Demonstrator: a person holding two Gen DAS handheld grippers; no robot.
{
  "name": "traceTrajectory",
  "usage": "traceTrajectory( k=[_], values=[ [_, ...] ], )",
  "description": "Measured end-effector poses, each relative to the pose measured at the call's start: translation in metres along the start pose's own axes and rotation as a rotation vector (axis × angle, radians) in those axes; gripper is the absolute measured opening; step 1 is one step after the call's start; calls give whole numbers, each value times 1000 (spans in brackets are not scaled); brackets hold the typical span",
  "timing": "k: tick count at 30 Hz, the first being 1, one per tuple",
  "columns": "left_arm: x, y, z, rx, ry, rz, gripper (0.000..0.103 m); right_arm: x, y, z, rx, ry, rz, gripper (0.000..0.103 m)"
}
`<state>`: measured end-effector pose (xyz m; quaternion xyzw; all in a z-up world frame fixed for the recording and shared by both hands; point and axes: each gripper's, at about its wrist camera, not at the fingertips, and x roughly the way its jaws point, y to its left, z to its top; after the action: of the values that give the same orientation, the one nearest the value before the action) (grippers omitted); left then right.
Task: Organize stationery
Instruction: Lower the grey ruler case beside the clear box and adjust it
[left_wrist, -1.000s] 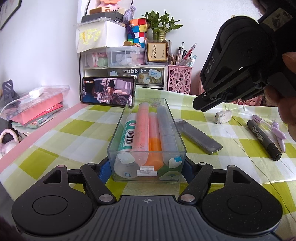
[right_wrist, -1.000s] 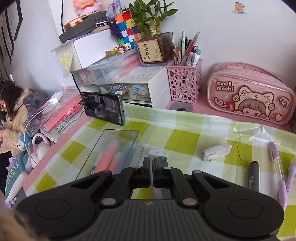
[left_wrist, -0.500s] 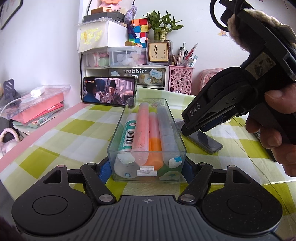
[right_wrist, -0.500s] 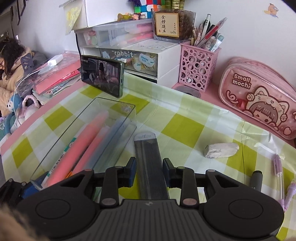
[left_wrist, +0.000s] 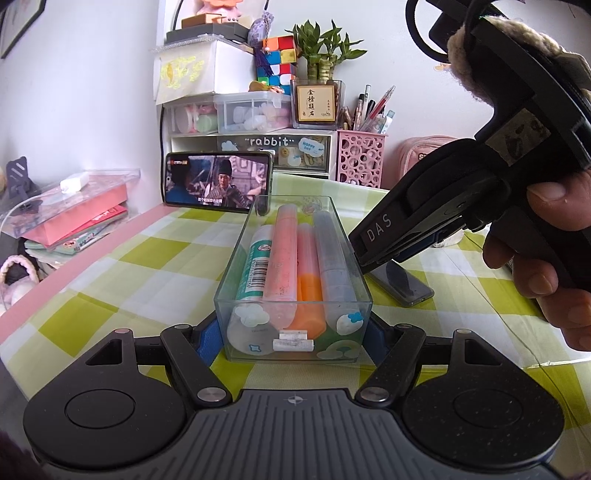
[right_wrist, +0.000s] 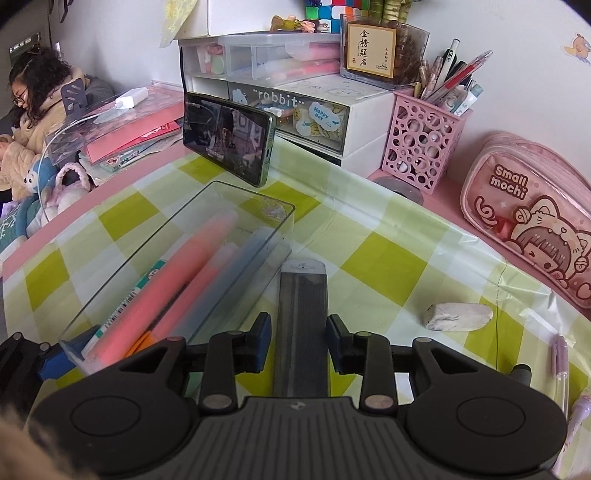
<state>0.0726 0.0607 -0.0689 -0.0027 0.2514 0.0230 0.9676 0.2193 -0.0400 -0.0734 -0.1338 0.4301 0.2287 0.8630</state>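
The left gripper (left_wrist: 293, 338) is clamping the near end of the clear box (left_wrist: 291, 343) sitting on the checked tablecloth (left_wrist: 110, 280); markers (left_wrist: 282, 262) are lying inside. Just right of the box, the right gripper (right_wrist: 298, 341) is standing spread apart, its fingers (right_wrist: 258, 341) straddling the flat grey case (right_wrist: 302, 317) without touching. Farther back, an eraser (right_wrist: 458, 316) is lying and a phone (right_wrist: 229, 142) is leaning.
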Motion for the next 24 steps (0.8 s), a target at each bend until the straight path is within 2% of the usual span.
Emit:
traceTrajectory(
  k=[2, 8, 11, 13, 15, 18, 20, 22, 24],
  values=[
    [0, 0, 0, 0, 0, -1, 72, 1, 0, 0, 6, 0, 8, 45],
    [1, 0, 0, 0, 1, -1, 72, 4, 0, 1, 18, -7, 16, 45],
    [1, 1, 0, 0, 1, -1, 72, 4, -2, 2, 31, -3, -4, 34],
    [1, 1, 0, 0, 1, -1, 72, 4, -4, 3, 57, -4, -4, 32],
    [1, 1, 0, 0, 1, -1, 72, 3, -7, 4, 78, 5, -34, 10],
    [1, 1, 0, 0, 1, -1, 72, 2, -13, 2, 118, -2, -6, 10],
    [1, 1, 0, -1, 1, -1, 72, 2, -13, 1, 124, -10, -11, 11],
    [1, 0, 0, -4, 0, 2, 72, 2, -11, 2, 112, -10, -8, 19],
    [0, -1, 0, -10, -4, 26, 72, 2, -6, 3, 86, -9, -3, 44]
  ],
)
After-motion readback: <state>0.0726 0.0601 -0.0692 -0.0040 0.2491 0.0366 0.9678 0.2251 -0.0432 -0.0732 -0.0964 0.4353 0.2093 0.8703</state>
